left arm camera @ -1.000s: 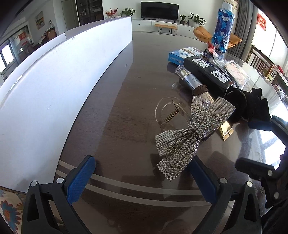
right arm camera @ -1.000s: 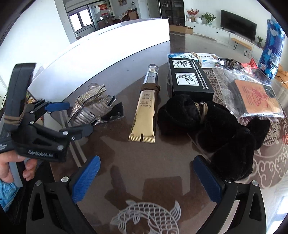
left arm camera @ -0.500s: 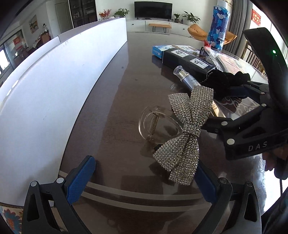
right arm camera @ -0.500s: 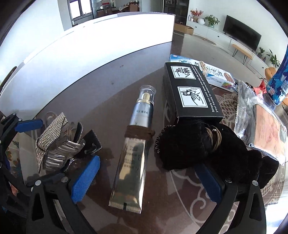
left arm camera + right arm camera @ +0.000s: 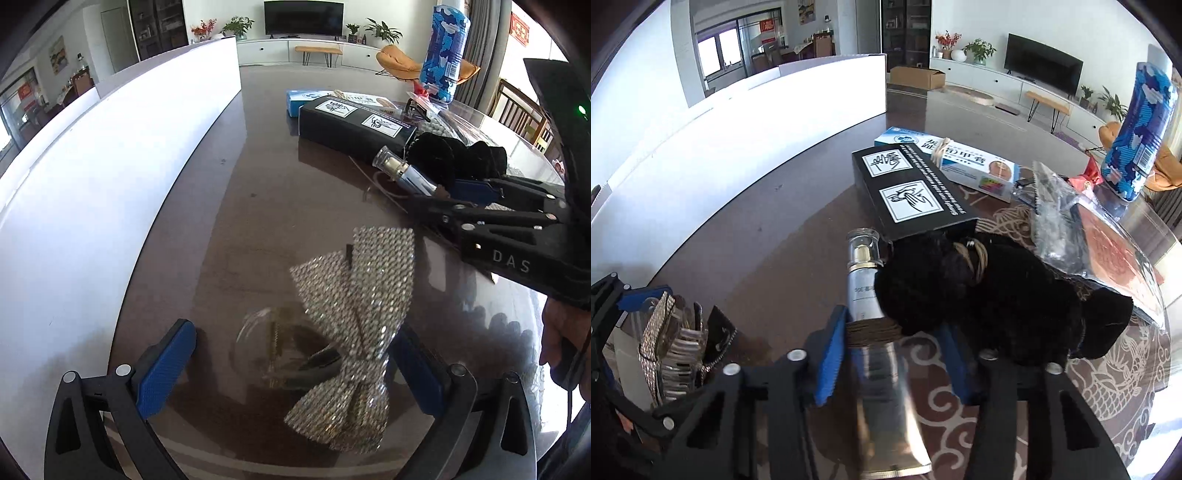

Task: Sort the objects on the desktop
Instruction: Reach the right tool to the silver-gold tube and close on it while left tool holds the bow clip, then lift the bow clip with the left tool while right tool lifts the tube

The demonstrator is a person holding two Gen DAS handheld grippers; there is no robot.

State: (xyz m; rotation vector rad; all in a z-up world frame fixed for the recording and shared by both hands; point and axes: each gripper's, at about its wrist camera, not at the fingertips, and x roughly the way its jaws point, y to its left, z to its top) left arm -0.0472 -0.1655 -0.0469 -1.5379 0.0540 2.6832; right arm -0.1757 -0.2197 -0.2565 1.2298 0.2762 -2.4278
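Observation:
A rhinestone bow hair clip (image 5: 354,317) with a clear claw lies on the dark table between the wide-open fingers of my left gripper (image 5: 295,365); neither pad touches it. It also shows in the right wrist view (image 5: 670,354) at the lower left. My right gripper (image 5: 890,354) straddles a silver cosmetic tube (image 5: 877,354) with a brown hair tie around it; the jaws are narrowed around the tube but a gap shows on each side. In the left wrist view the right gripper (image 5: 458,195) lies over the tube (image 5: 404,173).
A black furry scrunchie pile (image 5: 990,291) lies against the tube's right side. A black box (image 5: 908,192), a blue-white box (image 5: 953,162), a plastic bag (image 5: 1097,240) and a blue can (image 5: 1141,133) lie beyond. A white board (image 5: 92,177) borders the left.
My left gripper moved forward, so the bow clip now lies between its fingers. My right gripper moved in over the silver tube and its jaws narrowed around it.

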